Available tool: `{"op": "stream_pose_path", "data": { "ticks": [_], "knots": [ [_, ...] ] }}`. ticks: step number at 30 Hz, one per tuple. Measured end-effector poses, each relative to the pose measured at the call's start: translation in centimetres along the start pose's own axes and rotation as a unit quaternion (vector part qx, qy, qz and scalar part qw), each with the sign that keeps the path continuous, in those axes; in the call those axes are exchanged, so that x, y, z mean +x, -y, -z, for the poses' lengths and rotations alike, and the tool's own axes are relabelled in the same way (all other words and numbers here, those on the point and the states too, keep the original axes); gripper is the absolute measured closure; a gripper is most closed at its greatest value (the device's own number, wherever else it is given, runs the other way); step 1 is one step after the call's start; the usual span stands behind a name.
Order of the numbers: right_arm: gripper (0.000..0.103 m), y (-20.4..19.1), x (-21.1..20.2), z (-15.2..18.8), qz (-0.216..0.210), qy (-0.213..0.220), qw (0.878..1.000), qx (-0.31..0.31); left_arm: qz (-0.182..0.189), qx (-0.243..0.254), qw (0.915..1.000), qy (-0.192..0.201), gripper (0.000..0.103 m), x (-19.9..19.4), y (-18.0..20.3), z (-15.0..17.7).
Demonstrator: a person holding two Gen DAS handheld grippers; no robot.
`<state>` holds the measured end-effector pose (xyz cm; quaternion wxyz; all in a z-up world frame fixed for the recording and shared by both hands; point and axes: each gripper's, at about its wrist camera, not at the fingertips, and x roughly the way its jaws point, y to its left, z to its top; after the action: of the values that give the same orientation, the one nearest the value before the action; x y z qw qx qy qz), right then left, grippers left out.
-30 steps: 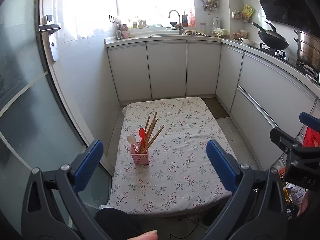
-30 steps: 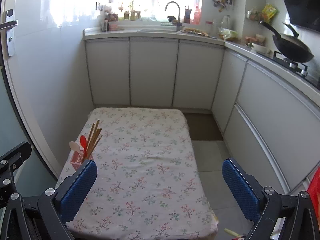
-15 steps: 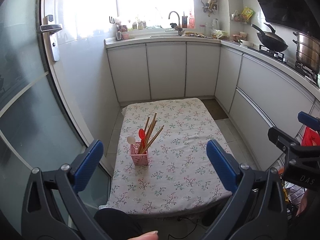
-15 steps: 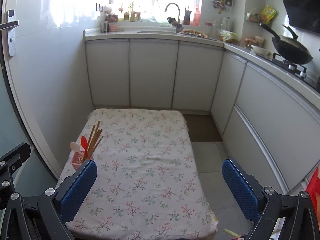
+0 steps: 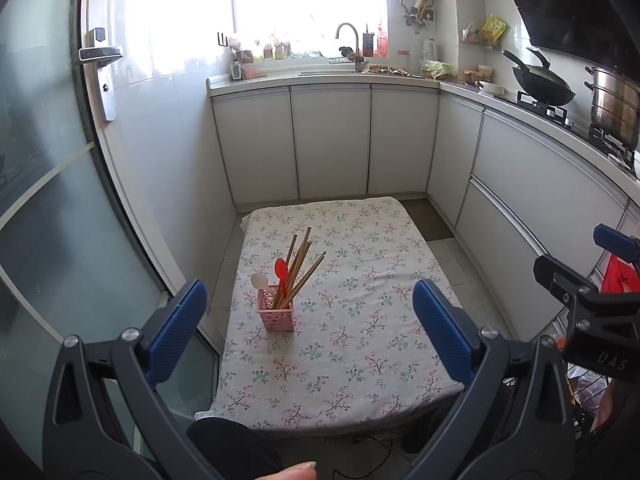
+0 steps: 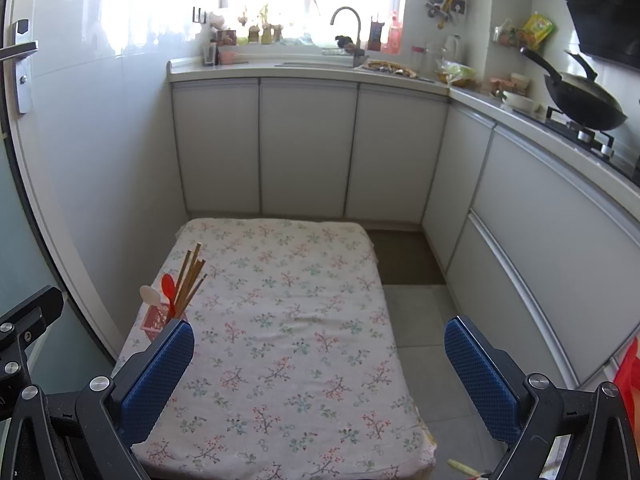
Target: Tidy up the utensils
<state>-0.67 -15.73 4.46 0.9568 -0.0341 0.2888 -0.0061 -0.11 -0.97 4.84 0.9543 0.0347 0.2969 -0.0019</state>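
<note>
Utensils, namely chopsticks (image 5: 299, 266), a red spoon (image 5: 281, 269) and a white spoon (image 5: 259, 281), stand in the pink holder (image 5: 277, 314), ahead between my left claw's (image 5: 310, 332) spread fingers, well apart. My right claw (image 6: 320, 376) gapes, empty. I judge sorting complete; next, withdraw without touching anything.

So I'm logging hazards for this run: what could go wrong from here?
The pink perforated plastic holder is small and top-heavy, with wooden chopsticks leaning out; a nudge could tip it. It also stands near the left edge of the floral-clothed table, so it might fall off. Both open grippers are empty.
</note>
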Motion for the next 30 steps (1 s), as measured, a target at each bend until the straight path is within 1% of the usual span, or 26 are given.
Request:
{"op": "stream_pose_path", "data": {
  "ticks": [30],
  "knots": [
    [0.0, 0.3, 1.1, -0.2, -0.003, -0.002, 1.0, 0.001, -0.014, -0.004, 0.9999, -0.001, 0.001, 1.1, -0.5, -0.1]
  ]
}}
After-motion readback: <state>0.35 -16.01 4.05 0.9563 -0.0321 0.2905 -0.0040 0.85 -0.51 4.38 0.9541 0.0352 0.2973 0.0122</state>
